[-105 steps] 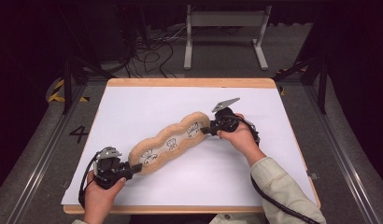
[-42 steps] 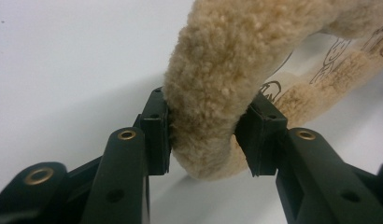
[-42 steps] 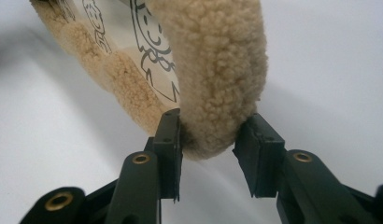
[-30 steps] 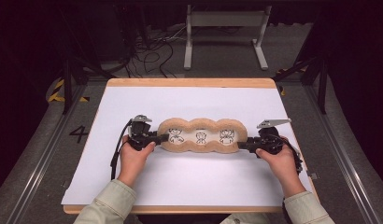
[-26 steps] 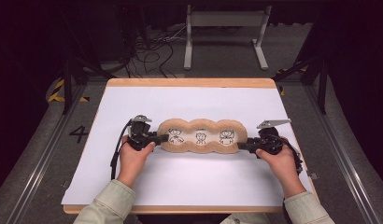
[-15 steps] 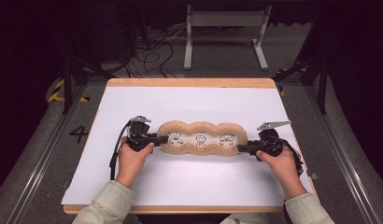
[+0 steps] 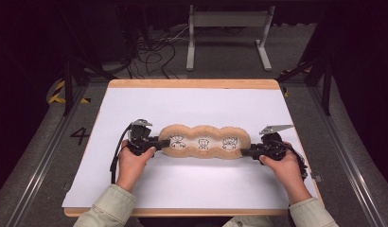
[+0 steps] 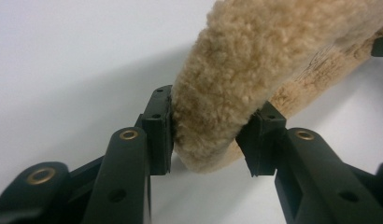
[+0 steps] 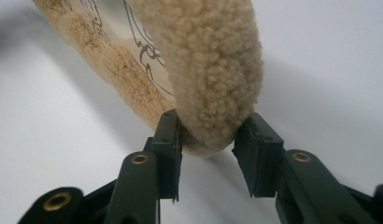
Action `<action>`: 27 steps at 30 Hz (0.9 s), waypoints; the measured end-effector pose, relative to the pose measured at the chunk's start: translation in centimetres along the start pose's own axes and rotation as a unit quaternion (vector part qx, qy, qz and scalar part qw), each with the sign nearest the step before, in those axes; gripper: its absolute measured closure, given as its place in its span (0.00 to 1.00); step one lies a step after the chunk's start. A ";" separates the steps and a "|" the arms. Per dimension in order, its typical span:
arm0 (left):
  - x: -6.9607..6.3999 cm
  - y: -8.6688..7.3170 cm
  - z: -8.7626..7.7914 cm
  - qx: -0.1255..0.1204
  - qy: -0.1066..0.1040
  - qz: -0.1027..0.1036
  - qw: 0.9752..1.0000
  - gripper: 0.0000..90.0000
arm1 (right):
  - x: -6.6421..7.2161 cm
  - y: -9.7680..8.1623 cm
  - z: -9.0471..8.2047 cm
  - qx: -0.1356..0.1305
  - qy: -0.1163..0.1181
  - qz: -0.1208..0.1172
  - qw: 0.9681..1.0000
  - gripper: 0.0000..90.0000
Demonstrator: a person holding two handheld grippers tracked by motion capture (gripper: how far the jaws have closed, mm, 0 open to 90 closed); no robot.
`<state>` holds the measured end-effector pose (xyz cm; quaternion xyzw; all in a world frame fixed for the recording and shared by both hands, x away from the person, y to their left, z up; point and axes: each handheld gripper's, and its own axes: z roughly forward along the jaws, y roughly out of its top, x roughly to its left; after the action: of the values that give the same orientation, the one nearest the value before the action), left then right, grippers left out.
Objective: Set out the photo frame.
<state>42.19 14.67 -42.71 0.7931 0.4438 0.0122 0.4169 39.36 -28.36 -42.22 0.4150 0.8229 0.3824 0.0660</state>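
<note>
A long tan fleece cushion [image 7: 204, 142] with three drawn faces lies level across the white sheet [image 7: 192, 104] on the table. My left gripper [image 7: 160, 143] holds its left end and my right gripper [image 7: 246, 152] its right end. In the left gripper view the fleece [image 8: 227, 84] sits between the two pads of the left gripper [image 8: 210, 140], touching both; these jaws have just been opening a little. In the right gripper view the cushion's rounded end [image 9: 213, 79] is pinched between the pads of the right gripper [image 9: 210, 154].
The sheet covers a wooden board whose edge [image 7: 192, 83] shows at the back. Beyond it stand a metal frame [image 7: 227, 19] and loose cables [image 7: 154, 52] on the floor. A painted 4 [image 7: 81, 136] marks the floor at left.
A few seconds ago the cushion lay diagonally, with the left gripper near the front left corner. It now lies level across the middle. Over the last second both hands have kept still.
</note>
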 end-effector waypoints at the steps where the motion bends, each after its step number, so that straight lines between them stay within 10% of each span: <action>1: 0.0 0.0 0.0 0.002 0.002 0.005 1.000 0.56 | -0.1 0.1 -0.1 -0.003 -0.001 0.001 1.000 0.66; 10: -0.5 -1.1 -1.7 -0.020 0.034 0.045 0.998 0.34 | 0.0 0.3 -1.2 -0.026 -0.007 -0.007 1.000 0.53; 27: -0.4 -3.8 -5.9 -0.069 0.042 0.079 0.994 0.28 | 0.3 0.0 -4.6 -0.065 0.003 -0.057 0.996 0.45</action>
<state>37.04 19.23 -41.28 0.7940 0.3948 0.1086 0.4492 37.22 -30.78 -38.98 0.3612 0.8189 0.4316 0.1124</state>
